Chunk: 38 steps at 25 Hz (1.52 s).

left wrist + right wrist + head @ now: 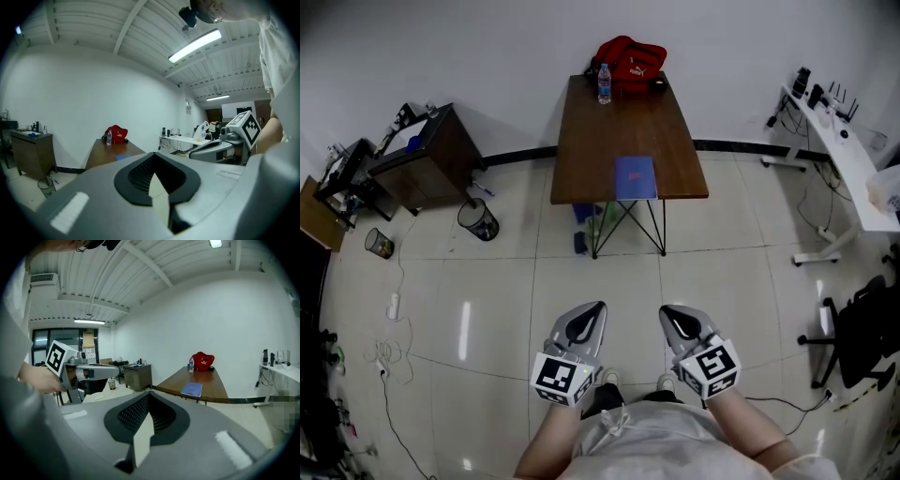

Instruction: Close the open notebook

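Seen from above, a person stands on a pale tiled floor (487, 281) holding a gripper in each hand at the bottom centre of the frame. The left gripper (598, 307) and the right gripper (665, 310) sit side by side, slightly apart, both pointing toward the top of the frame. In each gripper's own view, the two grey jaws are pressed together at the tips with nothing between them.

The blue notebook (635, 177) lies well apart from both grippers, above them in the upper centre of the frame. It rests flat on a brown wooden table (619, 122), at the table's near edge and toward its right side. It shows as one flat blue cover facing up. A stretch of floor separates it from the gripper tips.

At the table's far end, against the white wall, sit a red bag (630, 58) and a water bottle (604, 84) just to its left. A dark cabinet (431, 155) stands at the upper left, with a black wire waste bin (478, 220) near it. A white desk (844, 155) runs along the right edge, and a black office chair (867, 333) is at the lower right.
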Each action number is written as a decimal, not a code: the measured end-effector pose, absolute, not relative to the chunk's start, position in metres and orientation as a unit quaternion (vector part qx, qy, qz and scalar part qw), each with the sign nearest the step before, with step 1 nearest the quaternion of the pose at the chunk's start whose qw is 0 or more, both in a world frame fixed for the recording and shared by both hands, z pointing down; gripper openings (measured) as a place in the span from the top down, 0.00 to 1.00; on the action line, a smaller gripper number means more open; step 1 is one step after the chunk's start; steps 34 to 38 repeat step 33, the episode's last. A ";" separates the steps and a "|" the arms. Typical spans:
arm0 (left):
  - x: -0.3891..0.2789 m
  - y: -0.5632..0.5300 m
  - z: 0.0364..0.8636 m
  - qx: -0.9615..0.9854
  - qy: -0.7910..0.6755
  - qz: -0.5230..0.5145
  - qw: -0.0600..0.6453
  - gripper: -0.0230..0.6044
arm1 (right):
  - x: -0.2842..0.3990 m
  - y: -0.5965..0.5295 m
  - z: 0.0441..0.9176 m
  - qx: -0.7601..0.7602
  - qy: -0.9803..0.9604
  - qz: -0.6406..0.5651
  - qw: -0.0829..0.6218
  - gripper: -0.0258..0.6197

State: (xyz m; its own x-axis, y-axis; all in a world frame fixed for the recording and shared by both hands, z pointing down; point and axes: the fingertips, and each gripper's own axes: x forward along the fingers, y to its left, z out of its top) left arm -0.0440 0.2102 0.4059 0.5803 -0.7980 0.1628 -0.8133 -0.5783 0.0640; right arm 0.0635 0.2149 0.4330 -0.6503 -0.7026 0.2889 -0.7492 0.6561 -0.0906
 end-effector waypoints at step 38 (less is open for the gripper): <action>-0.012 0.197 0.397 0.898 -0.432 0.043 0.074 0.95 | 0.078 0.202 0.404 0.403 -0.909 0.062 0.092 0.95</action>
